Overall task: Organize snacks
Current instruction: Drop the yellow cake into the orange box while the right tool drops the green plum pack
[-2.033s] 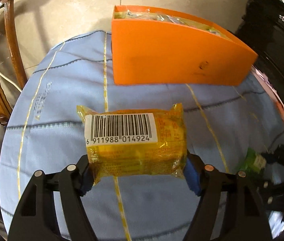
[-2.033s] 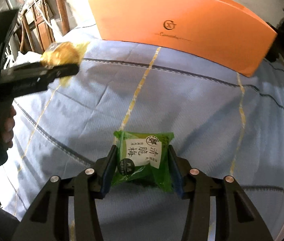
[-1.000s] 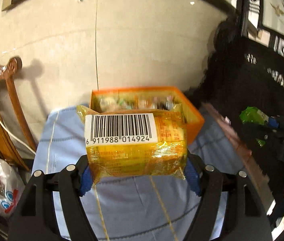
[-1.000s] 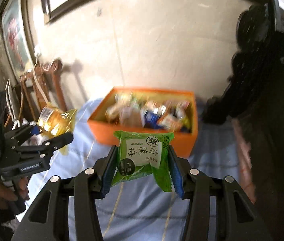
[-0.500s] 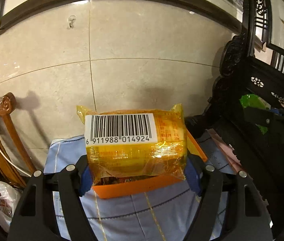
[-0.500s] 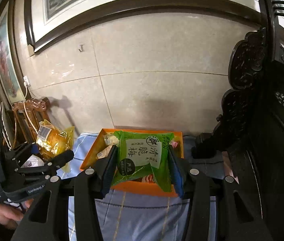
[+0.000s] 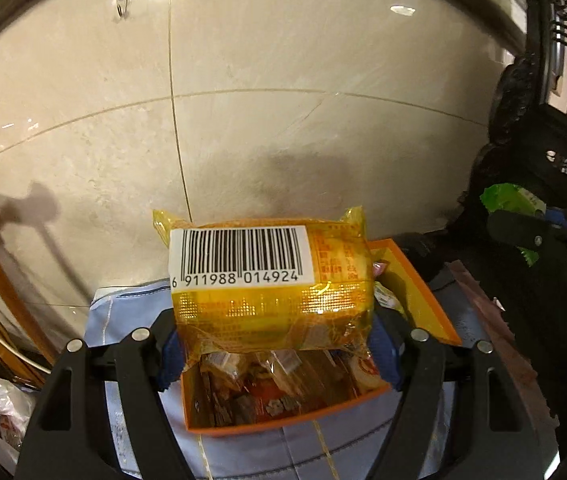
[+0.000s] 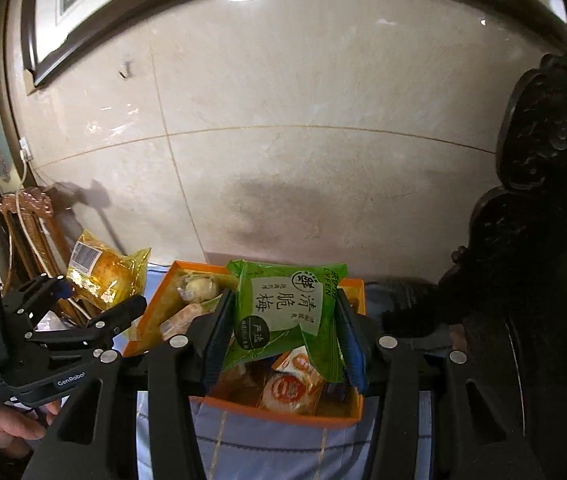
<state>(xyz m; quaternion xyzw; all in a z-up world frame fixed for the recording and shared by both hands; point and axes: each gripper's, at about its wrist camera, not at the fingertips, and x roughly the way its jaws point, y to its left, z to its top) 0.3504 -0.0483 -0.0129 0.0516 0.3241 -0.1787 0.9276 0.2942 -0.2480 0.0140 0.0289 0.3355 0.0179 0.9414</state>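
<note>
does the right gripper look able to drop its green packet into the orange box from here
Probably yes. The right gripper holds the green packet above the open orange box, no lid in the way. The box is already piled with snacks, so it would land on top.

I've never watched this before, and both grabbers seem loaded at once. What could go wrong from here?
The orange box already looks full, so the yellow packet and green packet might pile up and slide out. The left gripper and right gripper approach the same box and could bump.
</note>
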